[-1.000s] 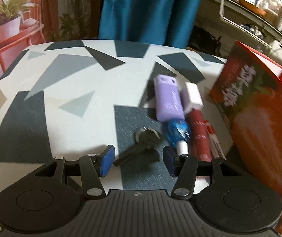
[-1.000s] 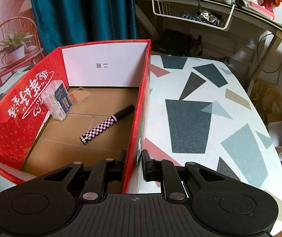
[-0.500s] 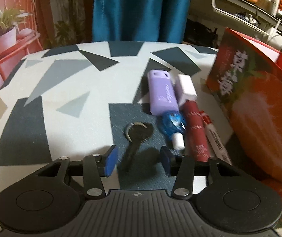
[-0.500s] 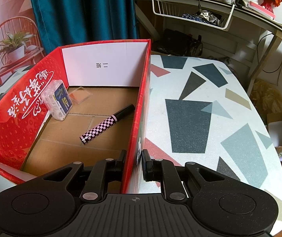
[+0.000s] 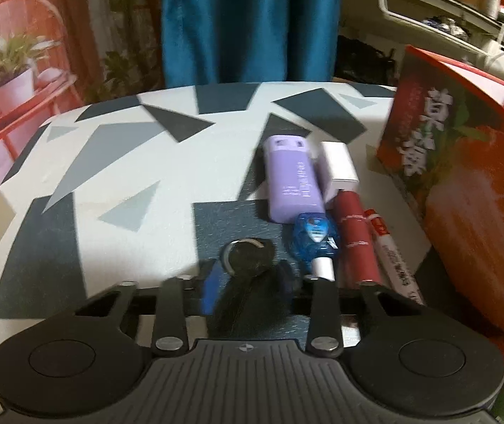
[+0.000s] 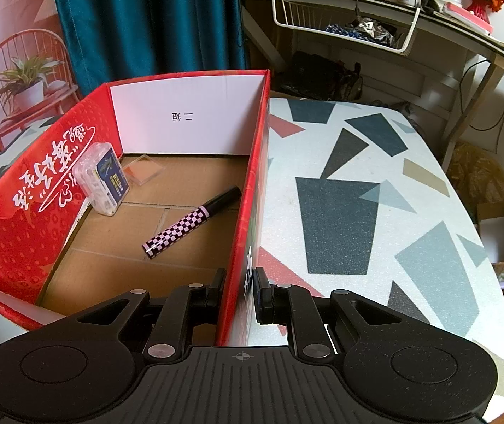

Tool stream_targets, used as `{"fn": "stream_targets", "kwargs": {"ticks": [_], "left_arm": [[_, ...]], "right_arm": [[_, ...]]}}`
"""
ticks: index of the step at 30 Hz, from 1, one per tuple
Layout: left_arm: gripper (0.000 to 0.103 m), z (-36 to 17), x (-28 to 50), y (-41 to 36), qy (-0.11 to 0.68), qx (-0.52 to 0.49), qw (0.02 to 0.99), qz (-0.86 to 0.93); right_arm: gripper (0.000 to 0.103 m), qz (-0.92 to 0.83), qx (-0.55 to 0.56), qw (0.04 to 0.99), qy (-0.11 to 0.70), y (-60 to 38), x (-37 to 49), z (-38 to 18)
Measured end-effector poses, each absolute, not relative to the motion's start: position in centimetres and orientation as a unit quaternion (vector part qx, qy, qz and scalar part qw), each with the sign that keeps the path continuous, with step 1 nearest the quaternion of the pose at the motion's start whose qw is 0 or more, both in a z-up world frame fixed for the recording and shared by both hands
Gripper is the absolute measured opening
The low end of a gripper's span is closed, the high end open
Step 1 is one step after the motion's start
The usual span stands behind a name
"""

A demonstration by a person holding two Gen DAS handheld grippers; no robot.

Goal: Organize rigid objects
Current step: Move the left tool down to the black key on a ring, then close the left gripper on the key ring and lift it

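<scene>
In the left wrist view my left gripper is open and straddles a black key-like object lying on the table, its shaft between the blue pads. To its right lie a purple case, a white block, a blue correction tape, a dark red tube and a white marker. In the right wrist view my right gripper is shut on the right wall of the red cardboard box. The box holds a checkered pen, a clear plastic case and a small orange-lidded box.
The red box stands at the right edge of the left wrist view. The patterned table extends right of the box. A blue curtain, a shelf with a wire basket and a red chair with a plant stand beyond the table.
My left gripper has moved forward and down over the black key-like object, which now sits between the pads. The right gripper has not moved.
</scene>
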State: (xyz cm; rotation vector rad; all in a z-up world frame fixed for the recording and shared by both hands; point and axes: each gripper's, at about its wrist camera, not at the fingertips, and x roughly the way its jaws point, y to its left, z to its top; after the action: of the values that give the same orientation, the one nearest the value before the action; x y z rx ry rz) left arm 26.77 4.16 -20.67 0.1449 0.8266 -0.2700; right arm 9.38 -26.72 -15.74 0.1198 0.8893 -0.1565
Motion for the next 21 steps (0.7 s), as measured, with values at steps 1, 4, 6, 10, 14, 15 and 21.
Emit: {"fn": "stream_targets", "kwargs": {"ticks": [1, 4, 6, 10, 14, 15, 21], "left_arm": [[0.018, -20.7, 26.7, 4.0, 0.398, 0.074, 0.904, -0.136], [0.016, -20.6, 26.2, 3.6, 0.393, 0.082, 0.906, -0.134], [0.015, -20.7, 25.9, 3.5, 0.391, 0.082, 0.907, -0.132], [0.015, -20.6, 25.3, 3.9, 0.392, 0.069, 0.908, -0.131], [0.015, -20.3, 24.7, 4.5, 0.389, 0.051, 0.911, -0.126], [0.015, -20.2, 24.6, 4.8, 0.387, 0.044, 0.913, -0.125], [0.009, -19.6, 24.4, 5.4, 0.386, 0.021, 0.914, -0.124]], "right_arm": [[0.014, -0.075, 0.058, 0.898, 0.429, -26.7, 9.4, -15.8], [0.014, -0.075, 0.057, 0.898, 0.430, -26.7, 9.4, -15.7], [0.014, -0.075, 0.057, 0.898, 0.430, -26.7, 9.4, -15.8], [0.014, -0.076, 0.057, 0.898, 0.430, -26.7, 9.4, -15.7], [0.014, -0.076, 0.058, 0.898, 0.429, -26.7, 9.4, -15.7], [0.014, -0.076, 0.058, 0.898, 0.429, -26.7, 9.4, -15.7], [0.014, -0.076, 0.058, 0.898, 0.429, -26.7, 9.4, -15.7]]}}
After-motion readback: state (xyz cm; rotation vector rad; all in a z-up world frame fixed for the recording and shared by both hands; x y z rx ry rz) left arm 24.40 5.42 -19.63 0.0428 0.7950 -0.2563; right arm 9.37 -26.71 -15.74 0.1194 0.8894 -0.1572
